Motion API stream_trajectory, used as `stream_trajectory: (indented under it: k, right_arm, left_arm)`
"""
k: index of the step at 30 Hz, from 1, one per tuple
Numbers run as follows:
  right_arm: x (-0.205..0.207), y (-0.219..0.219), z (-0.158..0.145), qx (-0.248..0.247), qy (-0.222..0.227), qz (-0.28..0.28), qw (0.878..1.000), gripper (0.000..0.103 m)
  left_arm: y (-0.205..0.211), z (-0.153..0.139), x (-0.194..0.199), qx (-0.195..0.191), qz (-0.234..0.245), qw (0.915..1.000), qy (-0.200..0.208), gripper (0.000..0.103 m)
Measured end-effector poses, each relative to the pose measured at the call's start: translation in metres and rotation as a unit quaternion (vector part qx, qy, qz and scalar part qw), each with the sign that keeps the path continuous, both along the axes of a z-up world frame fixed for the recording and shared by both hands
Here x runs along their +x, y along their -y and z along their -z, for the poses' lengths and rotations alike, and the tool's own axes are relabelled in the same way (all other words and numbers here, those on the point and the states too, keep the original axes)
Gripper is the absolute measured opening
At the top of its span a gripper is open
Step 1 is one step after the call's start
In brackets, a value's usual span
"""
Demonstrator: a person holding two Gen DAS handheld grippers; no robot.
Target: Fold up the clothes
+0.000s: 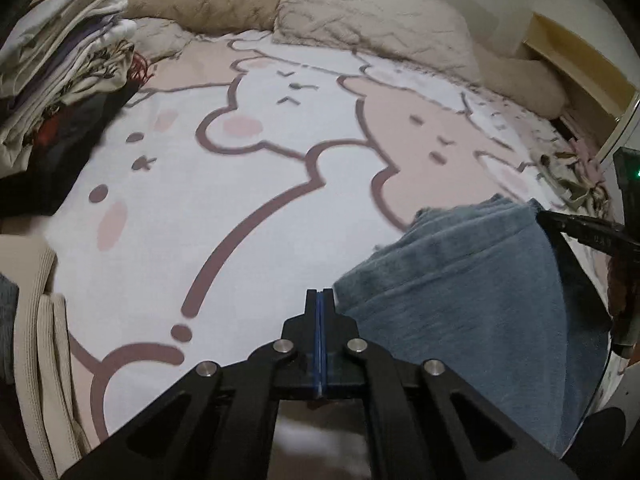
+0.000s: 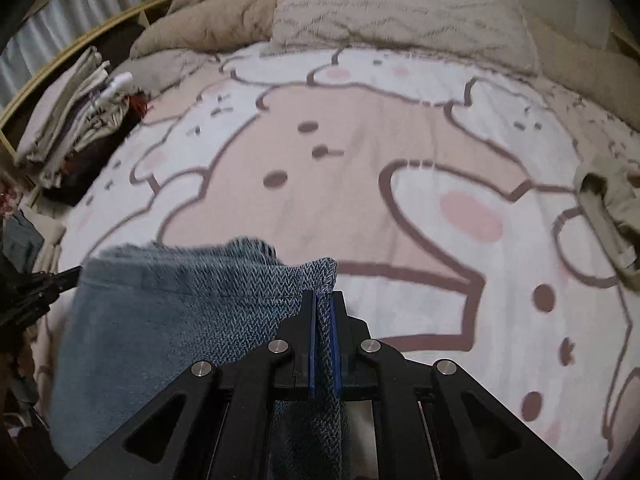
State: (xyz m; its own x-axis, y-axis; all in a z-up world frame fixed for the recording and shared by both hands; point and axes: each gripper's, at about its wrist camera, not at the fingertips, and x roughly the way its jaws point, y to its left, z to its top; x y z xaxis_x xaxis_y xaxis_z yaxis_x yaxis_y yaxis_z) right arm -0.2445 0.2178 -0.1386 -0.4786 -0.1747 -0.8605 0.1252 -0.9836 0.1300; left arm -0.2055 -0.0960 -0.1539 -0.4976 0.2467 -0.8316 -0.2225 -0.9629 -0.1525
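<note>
The right gripper (image 2: pixel 324 300) has its fingers (image 2: pixel 307 336) squeezed tight on a corner of the blue knit garment (image 2: pixel 168 320), so a bit of the cloth sticks up between them. The rest of the garment lies on the bed (image 2: pixel 360 160), spread to the left of that gripper. The left gripper (image 1: pixel 319 298) has its fingers (image 1: pixel 311 312) pressed together with nothing between them, just beside the left edge of the blue knit garment (image 1: pixel 460 280). The bed has a cover with pink and white cartoon bears. A stack of folded clothes (image 1: pixel 64 80) sits at the far left, and pillows (image 2: pixel 400 8) lie at the head. A small beige garment (image 2: pixel 608 208) lies at the right.
</note>
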Motion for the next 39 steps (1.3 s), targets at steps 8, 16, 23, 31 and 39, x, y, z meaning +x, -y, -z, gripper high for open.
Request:
stream_trajectory:
  k: [8,16,23,31,39]
  right_arm:
    - [0.028,-0.033,-0.052,-0.03,-0.03,0.052,0.998,0.009]
    - [0.127,-0.045,-0.055,-0.148,-0.002,0.056,0.987,0.009]
    - [0.161,-0.053,0.022,-0.168,0.048,0.123,0.977,0.005]
    - [0.174,-0.059,0.005,-0.212,-0.006,0.143,0.967,0.005]
    - [0.203,-0.029,0.004,-0.183,-0.031,0.129,0.974,0.005]
  left_arm:
    - [-0.026,-0.064,0.055,-0.011,0.071,0.9955,-0.062,0.011]
    - [-0.114,-0.049,0.088,-0.064,0.195,0.9747,-0.088,0.027]
    - [-0.123,-0.001,0.047,-0.081,0.144,0.9835,-0.074,0.03]
    - [-0.094,-0.031,0.064,-0.06,0.109,0.9873,-0.098,0.03]
    - [-0.078,-0.067,0.16,-0.111,0.201,0.9614,-0.151,0.03]
